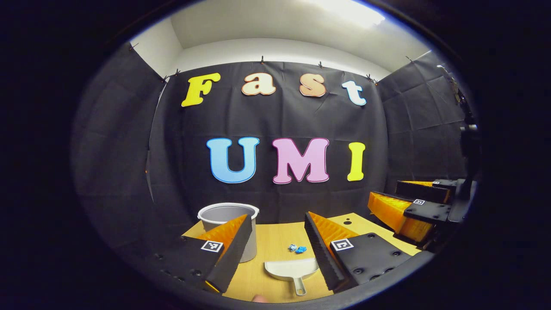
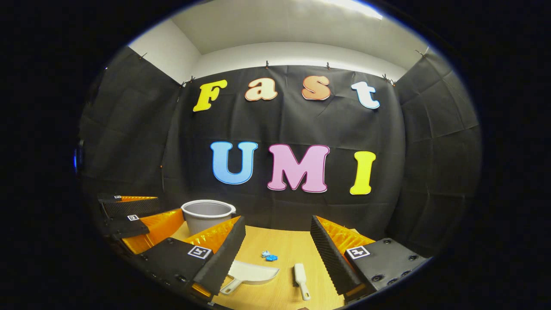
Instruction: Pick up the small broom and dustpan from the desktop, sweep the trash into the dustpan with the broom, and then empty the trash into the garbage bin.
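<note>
A wooden bench (image 2: 284,245) is observed in front of the black cloth wall. At its far left a grey garbage bin (image 1: 228,215) is stood upright. The left tool (image 1: 275,254) is held above the near bench edge, released, with nothing gripped between its spread fingers; it is also seen at the left of the right gripper view. The right tool (image 2: 275,258) is likewise released and carries nothing. A white dustpan (image 2: 252,273) is laid flat on the near part of the bench, handle toward the near edge. The small broom (image 2: 300,275) is laid just right of it. Blue trash (image 2: 269,256) is found slightly farther back, apart from both.
</note>
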### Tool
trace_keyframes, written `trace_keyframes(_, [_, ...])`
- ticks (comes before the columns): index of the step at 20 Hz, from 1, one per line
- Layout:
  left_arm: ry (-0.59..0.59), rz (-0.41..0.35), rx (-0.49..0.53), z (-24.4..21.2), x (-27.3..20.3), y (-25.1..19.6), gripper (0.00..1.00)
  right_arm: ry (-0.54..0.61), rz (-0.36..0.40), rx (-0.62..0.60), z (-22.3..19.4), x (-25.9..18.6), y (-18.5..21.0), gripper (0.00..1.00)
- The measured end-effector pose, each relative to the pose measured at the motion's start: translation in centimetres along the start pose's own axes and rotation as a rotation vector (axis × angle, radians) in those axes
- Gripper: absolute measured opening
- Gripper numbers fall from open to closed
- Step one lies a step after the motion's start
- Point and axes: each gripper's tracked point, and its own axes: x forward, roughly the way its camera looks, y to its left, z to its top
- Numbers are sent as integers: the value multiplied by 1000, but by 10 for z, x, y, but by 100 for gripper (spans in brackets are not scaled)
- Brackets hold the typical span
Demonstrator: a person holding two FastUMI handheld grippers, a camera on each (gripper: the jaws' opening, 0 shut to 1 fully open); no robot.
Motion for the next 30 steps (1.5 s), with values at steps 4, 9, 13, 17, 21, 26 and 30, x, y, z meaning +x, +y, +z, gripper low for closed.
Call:
trace_keyframes(4, [36,-55,-40,-9,3,-12,74,16,-20,7,-5,7,-8,92])
trace_keyframes(9, [32,-47,-35,-8,10,-10,74,30,-27,13,-7,13,-13,92])
trace_keyframes(13, [71,-55,-84,-23,11,-10,74,33,-37,16,-8,18,-12,97])
trace_keyframes(17, [113,-68,-147,-32,9,-15,74,32,-42,1,-8,13,-13,92])
trace_keyframes(21, [132,-42,-136,-42,11,-7,74,45,-26,-7,-15,9,-13,92])
trace_keyframes(26, [196,-5,-128,-66,15,-6,74,74,-7,11,-22,17,-16,92])
trace_keyframes(30, [225,6,-122,-77,17,-8,72,80,5,8,-21,24,-24,98])
